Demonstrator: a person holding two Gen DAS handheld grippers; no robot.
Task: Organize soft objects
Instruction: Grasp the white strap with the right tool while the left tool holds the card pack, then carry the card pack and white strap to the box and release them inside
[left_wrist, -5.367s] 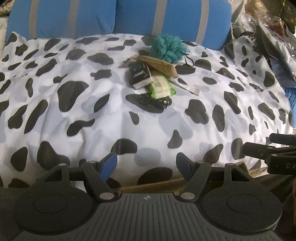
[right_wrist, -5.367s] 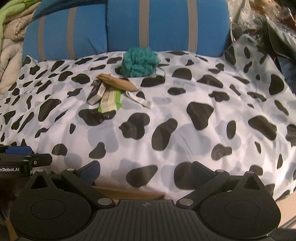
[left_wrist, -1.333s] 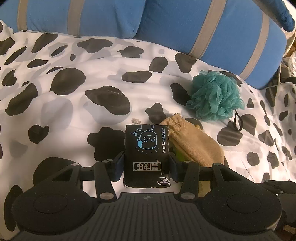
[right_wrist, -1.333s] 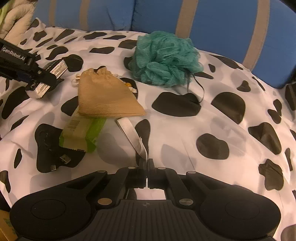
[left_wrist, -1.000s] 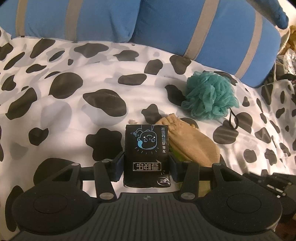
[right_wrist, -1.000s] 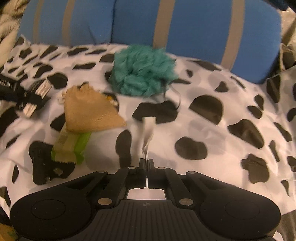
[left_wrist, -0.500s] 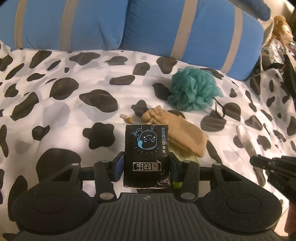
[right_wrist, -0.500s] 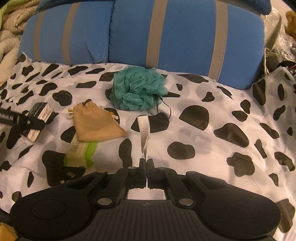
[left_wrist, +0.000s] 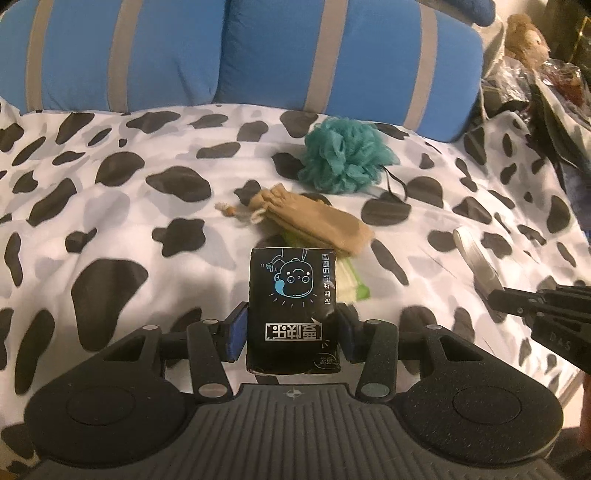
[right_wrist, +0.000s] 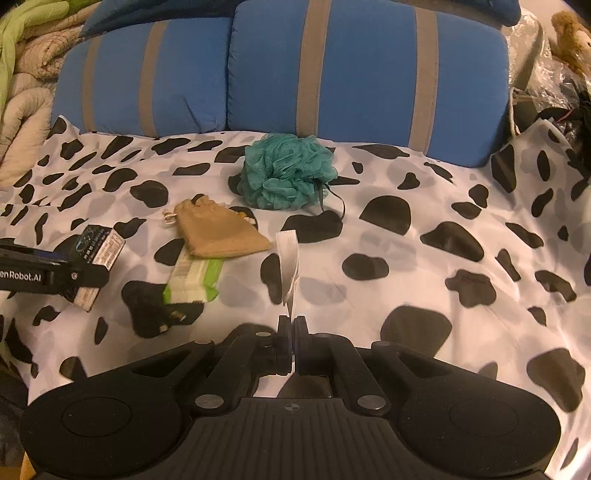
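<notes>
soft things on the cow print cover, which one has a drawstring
The tan pouch, cinched by a cord at its neck; the teal bath pouf has a black loop, the green packet none.

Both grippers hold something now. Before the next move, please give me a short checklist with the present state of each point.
1. Left gripper clamps the black tissue pack on both sides: ok.
2. Right gripper pinches the white strip at its end: ok.
3. Strip hangs clear of the cow-print cover: cannot tell.
4. Teal bath pouf, tan drawstring pouch and green-and-white packet lie on the cover, ungripped: ok.
5. A place to put the held items: cannot tell.
</notes>
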